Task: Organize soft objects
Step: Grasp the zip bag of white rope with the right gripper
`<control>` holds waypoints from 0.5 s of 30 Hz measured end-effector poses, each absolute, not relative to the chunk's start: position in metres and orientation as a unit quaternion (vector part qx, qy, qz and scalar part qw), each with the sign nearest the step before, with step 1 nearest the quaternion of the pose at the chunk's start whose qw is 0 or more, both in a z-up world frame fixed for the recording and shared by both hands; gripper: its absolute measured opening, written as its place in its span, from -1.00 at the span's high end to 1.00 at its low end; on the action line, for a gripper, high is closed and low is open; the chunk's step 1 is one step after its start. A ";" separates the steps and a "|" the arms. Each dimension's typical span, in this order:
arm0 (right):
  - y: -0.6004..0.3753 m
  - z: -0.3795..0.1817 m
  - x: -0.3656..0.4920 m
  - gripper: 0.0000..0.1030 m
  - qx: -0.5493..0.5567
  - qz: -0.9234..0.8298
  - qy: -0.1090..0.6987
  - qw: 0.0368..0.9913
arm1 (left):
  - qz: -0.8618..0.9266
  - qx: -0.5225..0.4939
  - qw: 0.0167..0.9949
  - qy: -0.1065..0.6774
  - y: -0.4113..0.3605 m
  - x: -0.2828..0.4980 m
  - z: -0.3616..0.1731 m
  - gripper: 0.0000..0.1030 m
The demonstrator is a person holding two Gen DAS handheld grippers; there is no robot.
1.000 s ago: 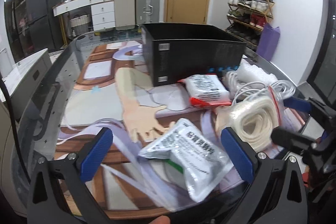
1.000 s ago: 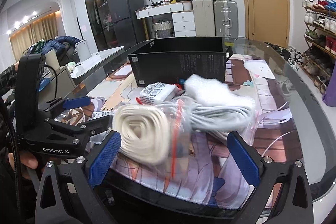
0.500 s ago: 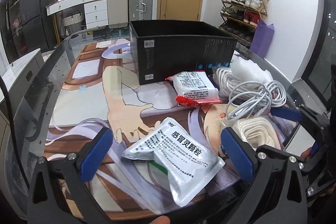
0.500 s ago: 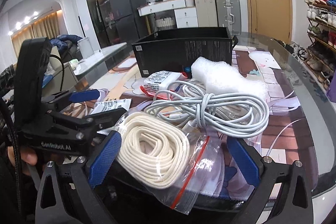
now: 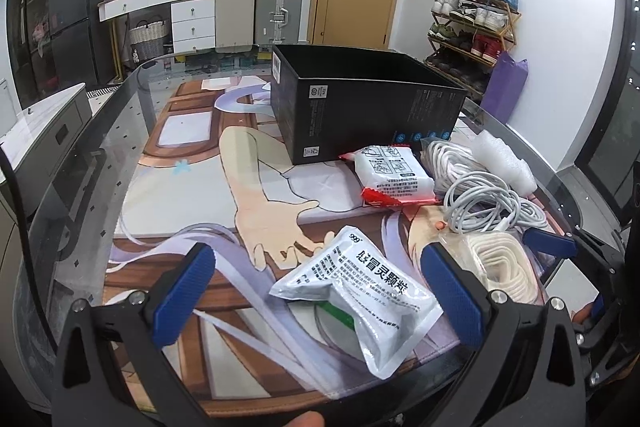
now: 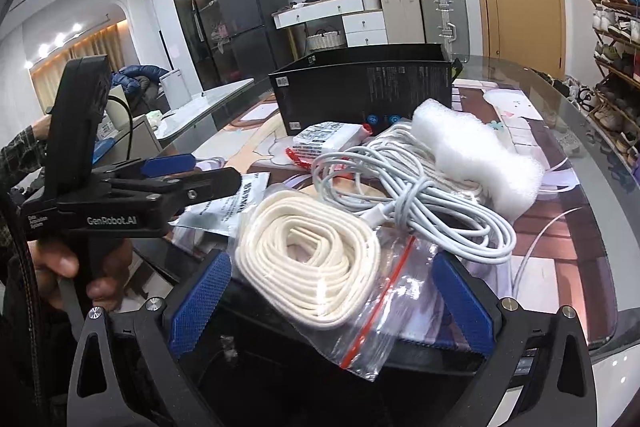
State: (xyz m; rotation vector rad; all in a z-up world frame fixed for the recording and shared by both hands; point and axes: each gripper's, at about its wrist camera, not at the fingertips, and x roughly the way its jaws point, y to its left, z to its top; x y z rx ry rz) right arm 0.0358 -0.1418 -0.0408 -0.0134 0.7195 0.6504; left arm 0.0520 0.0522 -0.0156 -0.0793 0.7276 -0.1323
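Currently: pick-up stage. Left gripper (image 5: 316, 291) fingers wide around pouch (image 5: 356, 299); right gripper (image 6: 330, 303) fingers wide around bagged cord (image 6: 308, 263). Next: close, lift, carry ahead to box (image 5: 360, 107).

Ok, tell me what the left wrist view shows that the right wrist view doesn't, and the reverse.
Only the left wrist view shows the silver medicine pouch whole, lying between the open left gripper fingers, and the printed hand on the table mat.

Only the right wrist view shows the person's hand holding the left gripper from the side, and the bagged cream cord's red zip seal.

Both show the black box, the red-edged white packet, the white cable bundle, the foam wrap and the bagged cream cord.
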 end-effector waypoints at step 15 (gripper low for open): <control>-0.113 -0.046 0.037 -0.99 -0.054 0.312 0.326 0.891 | -0.060 -0.044 0.931 0.357 0.056 0.053 -0.019 -1.00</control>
